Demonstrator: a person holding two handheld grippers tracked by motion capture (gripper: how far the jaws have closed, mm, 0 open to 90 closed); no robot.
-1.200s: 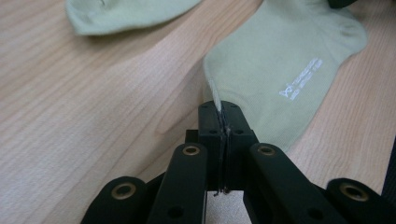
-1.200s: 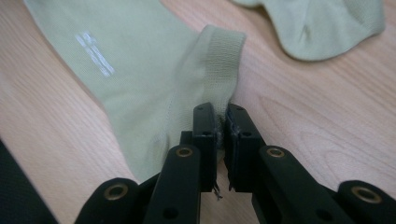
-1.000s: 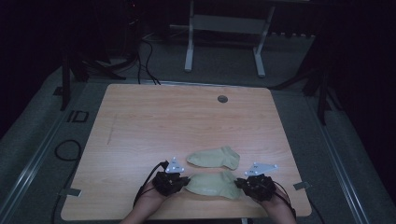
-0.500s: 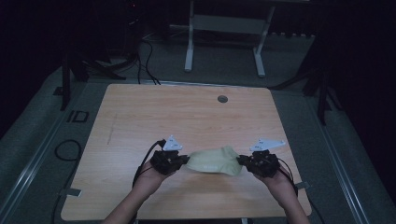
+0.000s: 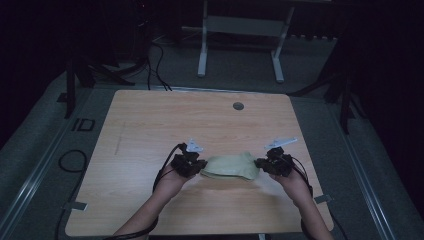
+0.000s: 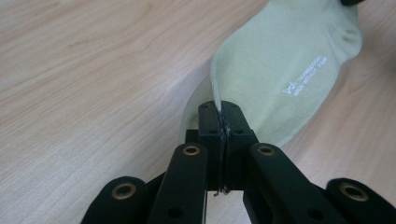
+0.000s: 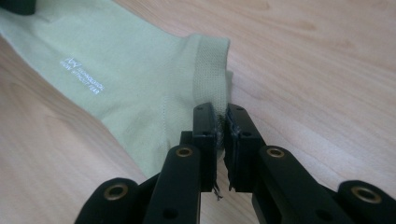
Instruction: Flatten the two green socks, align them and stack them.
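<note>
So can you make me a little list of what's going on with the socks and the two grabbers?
thing held: pale green sock, white print on it
under it: second sock, edge peeking out
left gripper: shut on one end of the sock
right gripper: shut on the other end, by the ribbed cuff
sock shape: stretched flat between the grippers
table: light wood

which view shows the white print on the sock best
The left gripper view: the white print on the sock sits large and unblocked there. The right gripper view shows it smaller, near the upper left. In the high view the sock is too small to show any print.
</note>
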